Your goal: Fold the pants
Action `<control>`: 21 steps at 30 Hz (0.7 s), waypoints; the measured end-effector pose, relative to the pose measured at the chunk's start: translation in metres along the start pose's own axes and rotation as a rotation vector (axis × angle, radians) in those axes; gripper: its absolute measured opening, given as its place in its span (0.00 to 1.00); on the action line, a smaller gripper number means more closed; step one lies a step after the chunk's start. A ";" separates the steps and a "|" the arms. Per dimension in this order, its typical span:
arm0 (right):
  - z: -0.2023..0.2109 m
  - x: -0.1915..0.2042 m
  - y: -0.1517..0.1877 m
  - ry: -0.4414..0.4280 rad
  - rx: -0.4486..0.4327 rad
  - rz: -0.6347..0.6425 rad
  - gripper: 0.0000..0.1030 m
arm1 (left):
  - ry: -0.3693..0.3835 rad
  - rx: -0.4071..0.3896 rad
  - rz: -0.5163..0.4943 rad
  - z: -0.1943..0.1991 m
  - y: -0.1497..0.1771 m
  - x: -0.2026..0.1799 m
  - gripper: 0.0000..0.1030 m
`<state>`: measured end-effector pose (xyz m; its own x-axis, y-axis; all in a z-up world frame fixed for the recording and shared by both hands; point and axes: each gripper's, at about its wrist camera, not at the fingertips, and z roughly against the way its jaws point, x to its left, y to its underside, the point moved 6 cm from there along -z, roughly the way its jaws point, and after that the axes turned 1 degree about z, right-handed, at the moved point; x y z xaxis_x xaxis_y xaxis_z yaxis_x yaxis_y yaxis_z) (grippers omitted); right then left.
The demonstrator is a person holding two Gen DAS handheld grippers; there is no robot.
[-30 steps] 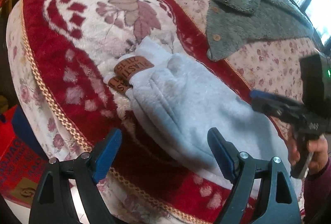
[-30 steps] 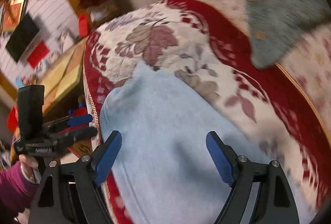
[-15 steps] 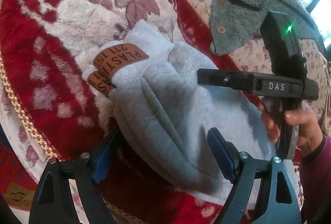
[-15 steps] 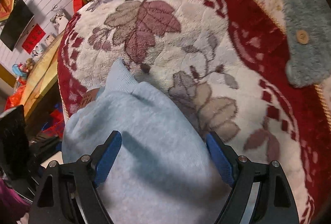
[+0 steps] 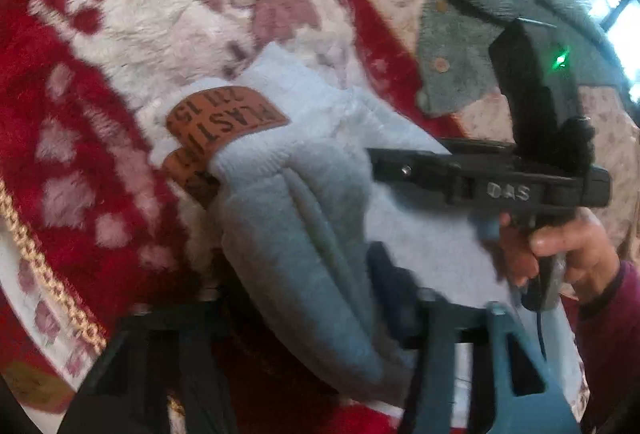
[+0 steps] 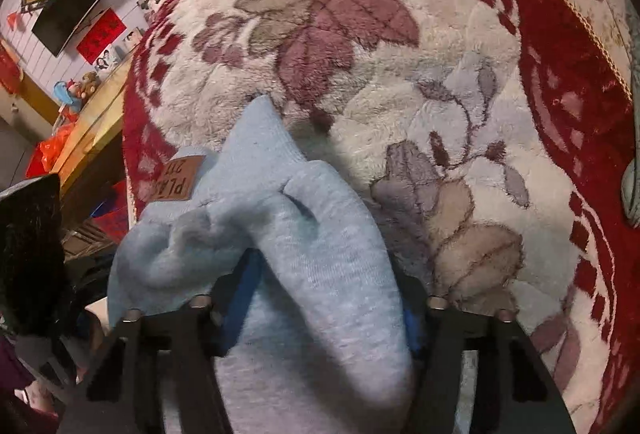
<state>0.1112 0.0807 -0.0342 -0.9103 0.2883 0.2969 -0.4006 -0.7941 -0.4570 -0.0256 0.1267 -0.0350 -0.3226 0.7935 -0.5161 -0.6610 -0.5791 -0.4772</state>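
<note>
Right wrist view shows the right gripper (image 6: pixel 324 310) pinching the bunched light-blue fleece pants (image 6: pixel 304 254) on the red floral plush blanket (image 6: pixel 400 73), left gripper (image 5: pixel 304 298) also clamping them, mid-fold; next likely lifting both edges over together.

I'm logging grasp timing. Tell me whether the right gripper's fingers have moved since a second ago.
Yes. The right gripper has closed inward: its blue fingers, earlier spread wide, now pinch the light blue pants over the floral blanket.
</note>
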 end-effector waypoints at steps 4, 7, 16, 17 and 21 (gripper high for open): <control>0.018 0.006 -0.004 0.012 -0.024 0.022 0.31 | 0.007 -0.019 -0.042 0.013 -0.006 -0.013 0.21; 0.032 0.015 -0.005 0.042 -0.046 0.051 0.31 | -0.020 -0.059 -0.108 0.028 -0.009 -0.030 0.19; 0.111 0.036 -0.009 0.067 -0.151 0.116 0.31 | -0.050 -0.208 -0.349 0.082 -0.012 -0.106 0.19; 0.120 0.038 -0.007 0.073 -0.158 0.126 0.31 | -0.045 -0.220 -0.378 0.088 -0.009 -0.115 0.19; 0.161 0.044 0.011 0.106 -0.185 0.162 0.31 | -0.021 -0.237 -0.471 0.097 0.005 -0.154 0.19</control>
<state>0.0831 -0.0018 0.1088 -0.9661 0.2275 0.1222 -0.2519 -0.7262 -0.6396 -0.0449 0.0193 0.1108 -0.0425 0.9802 -0.1936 -0.5668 -0.1833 -0.8032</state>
